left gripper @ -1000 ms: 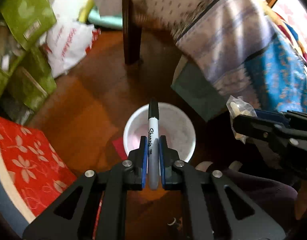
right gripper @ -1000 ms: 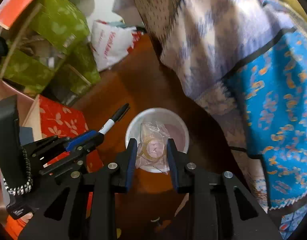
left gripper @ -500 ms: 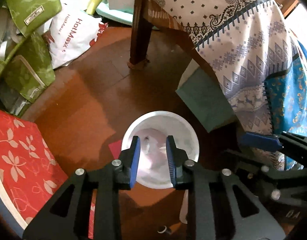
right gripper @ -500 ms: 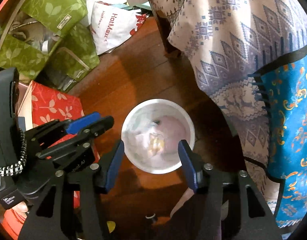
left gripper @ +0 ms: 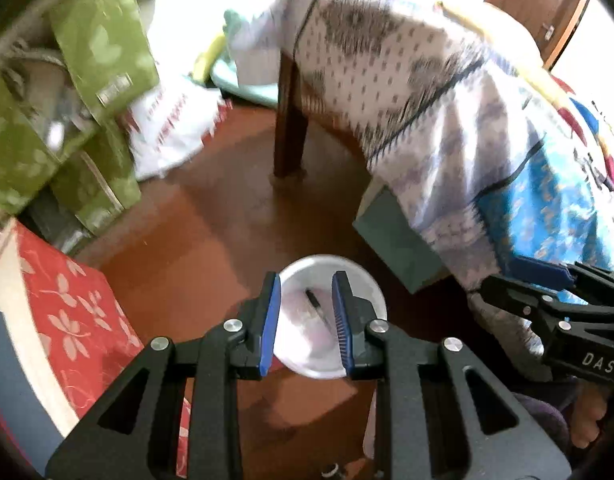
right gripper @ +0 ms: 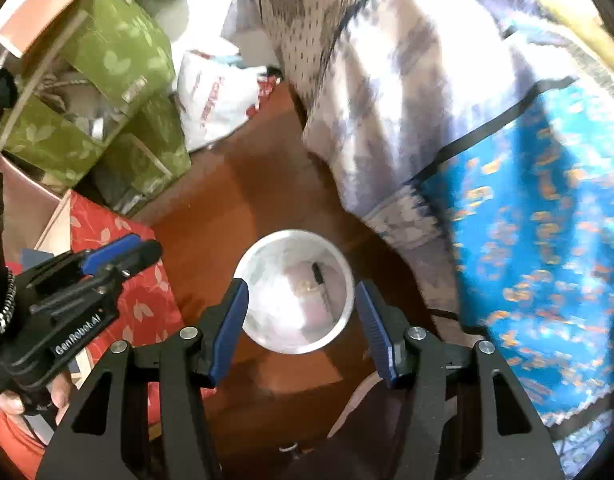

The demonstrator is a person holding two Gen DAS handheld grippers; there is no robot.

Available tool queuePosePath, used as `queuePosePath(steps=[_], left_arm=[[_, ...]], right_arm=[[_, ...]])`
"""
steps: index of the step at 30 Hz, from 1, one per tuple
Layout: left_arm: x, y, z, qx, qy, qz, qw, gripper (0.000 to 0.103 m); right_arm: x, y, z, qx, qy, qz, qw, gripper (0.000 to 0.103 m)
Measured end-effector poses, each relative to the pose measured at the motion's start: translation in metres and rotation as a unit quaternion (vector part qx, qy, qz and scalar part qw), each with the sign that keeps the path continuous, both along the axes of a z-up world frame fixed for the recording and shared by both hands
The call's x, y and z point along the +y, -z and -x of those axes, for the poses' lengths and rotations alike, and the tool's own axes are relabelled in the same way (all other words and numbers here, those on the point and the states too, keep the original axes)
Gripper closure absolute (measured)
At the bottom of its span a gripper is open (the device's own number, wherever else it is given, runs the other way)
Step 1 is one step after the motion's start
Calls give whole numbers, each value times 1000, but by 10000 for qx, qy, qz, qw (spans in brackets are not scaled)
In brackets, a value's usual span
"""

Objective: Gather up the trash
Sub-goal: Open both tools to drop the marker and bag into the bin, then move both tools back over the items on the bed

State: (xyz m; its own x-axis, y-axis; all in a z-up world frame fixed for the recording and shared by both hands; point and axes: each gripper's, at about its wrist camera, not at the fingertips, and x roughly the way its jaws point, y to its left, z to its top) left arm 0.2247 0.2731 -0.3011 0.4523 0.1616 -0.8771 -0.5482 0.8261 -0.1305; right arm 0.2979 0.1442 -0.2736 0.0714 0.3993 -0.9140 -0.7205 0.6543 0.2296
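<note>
Both drops done: marker [left gripper: 317, 307] and plastic wrapper [right gripper: 307, 286], gripped a second ago, now lie in the white bucket [left gripper: 371, 286]. Left gripper [left gripper: 306, 326] slightly parted, right gripper [right gripper: 303, 330] wider; both empty above it.

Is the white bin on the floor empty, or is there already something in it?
Not empty. The white bin holds a black marker lying on its bottom beside a small yellowish scrap; more I cannot tell.

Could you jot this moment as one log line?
left gripper: open, empty | right gripper: open, empty | marker: in white bin
</note>
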Motion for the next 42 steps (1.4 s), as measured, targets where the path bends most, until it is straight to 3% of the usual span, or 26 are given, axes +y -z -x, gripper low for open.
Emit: queuePosePath(steps=[6, 11, 16, 22, 28, 42], left_arm=[[-28, -57, 10, -542, 129, -283, 9980, 78], [-58, -95, 10, -745, 491, -349, 9954, 74], [-101, -135, 9, -999, 808, -715, 9891, 50], [-153, -176, 1, -1369, 1299, -933, 9776, 35], [-199, -195, -16, -1595, 1692, -967, 9678, 13], [-293, -180, -114, -1303, 2499, -685, 9570, 13]], right_arm=[[-32, -47, 9, -618, 160, -297, 9975, 51], [-68, -84, 15, -1043, 433, -604, 9918, 51], [-112, -115, 18, -1436, 770, -870, 9828, 51], [-167, -145, 15, -1771, 1193, -1083, 9709, 51], [-225, -165, 11, -2066, 1705, -1199, 9560, 51], [-348, -164, -35, -2418, 2759, -865, 9263, 50]])
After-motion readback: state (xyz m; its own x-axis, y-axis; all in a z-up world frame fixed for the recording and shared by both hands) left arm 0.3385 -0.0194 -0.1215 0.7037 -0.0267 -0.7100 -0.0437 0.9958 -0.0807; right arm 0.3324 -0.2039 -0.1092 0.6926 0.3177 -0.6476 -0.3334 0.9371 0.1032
